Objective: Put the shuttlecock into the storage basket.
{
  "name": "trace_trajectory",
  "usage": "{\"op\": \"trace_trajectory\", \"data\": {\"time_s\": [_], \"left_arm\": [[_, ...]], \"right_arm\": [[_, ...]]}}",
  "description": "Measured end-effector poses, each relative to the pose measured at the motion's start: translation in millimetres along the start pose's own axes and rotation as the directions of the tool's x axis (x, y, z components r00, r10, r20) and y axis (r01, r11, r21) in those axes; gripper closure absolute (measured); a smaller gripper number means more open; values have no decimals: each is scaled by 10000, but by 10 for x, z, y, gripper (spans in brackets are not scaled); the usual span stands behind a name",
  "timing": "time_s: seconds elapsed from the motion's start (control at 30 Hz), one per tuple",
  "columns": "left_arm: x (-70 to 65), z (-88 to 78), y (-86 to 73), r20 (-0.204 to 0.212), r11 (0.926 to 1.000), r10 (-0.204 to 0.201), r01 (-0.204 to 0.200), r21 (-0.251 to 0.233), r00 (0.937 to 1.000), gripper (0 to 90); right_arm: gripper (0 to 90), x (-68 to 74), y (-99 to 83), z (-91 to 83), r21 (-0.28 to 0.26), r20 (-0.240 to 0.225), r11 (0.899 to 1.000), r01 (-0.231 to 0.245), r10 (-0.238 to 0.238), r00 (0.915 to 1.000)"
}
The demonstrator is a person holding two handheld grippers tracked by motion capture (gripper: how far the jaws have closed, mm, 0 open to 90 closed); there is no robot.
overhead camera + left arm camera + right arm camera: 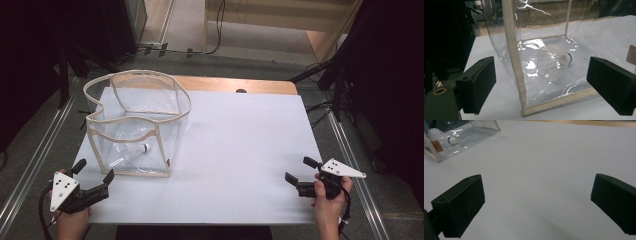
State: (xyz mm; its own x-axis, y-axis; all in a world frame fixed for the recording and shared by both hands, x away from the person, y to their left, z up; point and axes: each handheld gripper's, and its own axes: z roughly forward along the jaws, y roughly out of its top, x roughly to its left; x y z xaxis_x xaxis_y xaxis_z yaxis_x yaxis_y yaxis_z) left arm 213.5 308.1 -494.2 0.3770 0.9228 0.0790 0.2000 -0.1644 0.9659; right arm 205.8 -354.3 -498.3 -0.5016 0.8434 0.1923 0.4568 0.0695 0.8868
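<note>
- White sheet covers the table; a strip of wood top shows at the far edge, dark floor and stands around it.
- Shuttlecock lies on its side inside the clear bag, on the bag's floor, near the front wall. Left gripper view has it close up — white feathers toward the camera's left, cork end with a dark band to the right.
- Bag: transparent plastic, cream fabric trim on rim and edges, standing open-topped on the sheet's left half. Rim is wavy, not square. Small brown tag on the front right corner, seen in the right gripper view.
- Left gripper sits at the sheet's near-left corner, just beside the bag's front left corner, held by the left hand. Jaws wide apart, nothing between them. In its own view the bag's trimmed corner edge stands between the two pads; can't tell whether it touches either one.
- Right gripper is at the near-right edge, well apart from the bag, in the right hand. Jaws apart, holding nothing — its own view looks along bare sheet, with the bag and shuttlecock at far upper left.
- Grey three-cornered plates top both grippers; cable trails off each toward the person.
</note>
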Motion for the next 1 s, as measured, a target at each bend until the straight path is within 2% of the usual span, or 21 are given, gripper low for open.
{"op": "trace_trajectory", "data": {"time_s": [0.3, 0.47, 0.53, 0.6, 0.77, 1.0], "left_arm": [[5, -3, 0, 1, 10000, -36, 36, 9, 10000, 92], [45, -9, 6, 80, 9987, -501, 502, -69, 9987, 93], [52, -11, 7, 116, 9985, -539, 540, -65, 9985, 93], [42, -4, 6, 109, 9991, -413, 413, -40, 9991, 93], [13, 8, 5, 74, 9999, -121, 120, 57, 9999, 93], [16, 13, 7, 40, 9998, -179, 179, 60, 9998, 93]], "right_arm": [[0, -63, -82, -44, -160, 54, 9998, -120, 121, 9999], [0, -74, -100, -72, -357, 13, 9993, -91, 91, 10000], [0, -80, -119, -81, -327, 56, 9994, -92, 94, 9999], [0, -84, -135, -91, -417, -19, 9989, -224, 223, 9997], [0, -83, -149, -102, -379, -55, 9992, -98, 96, 9999], [0, -114, -148, -119, -510, -174, 9987, -92, 83, 9998]]}}
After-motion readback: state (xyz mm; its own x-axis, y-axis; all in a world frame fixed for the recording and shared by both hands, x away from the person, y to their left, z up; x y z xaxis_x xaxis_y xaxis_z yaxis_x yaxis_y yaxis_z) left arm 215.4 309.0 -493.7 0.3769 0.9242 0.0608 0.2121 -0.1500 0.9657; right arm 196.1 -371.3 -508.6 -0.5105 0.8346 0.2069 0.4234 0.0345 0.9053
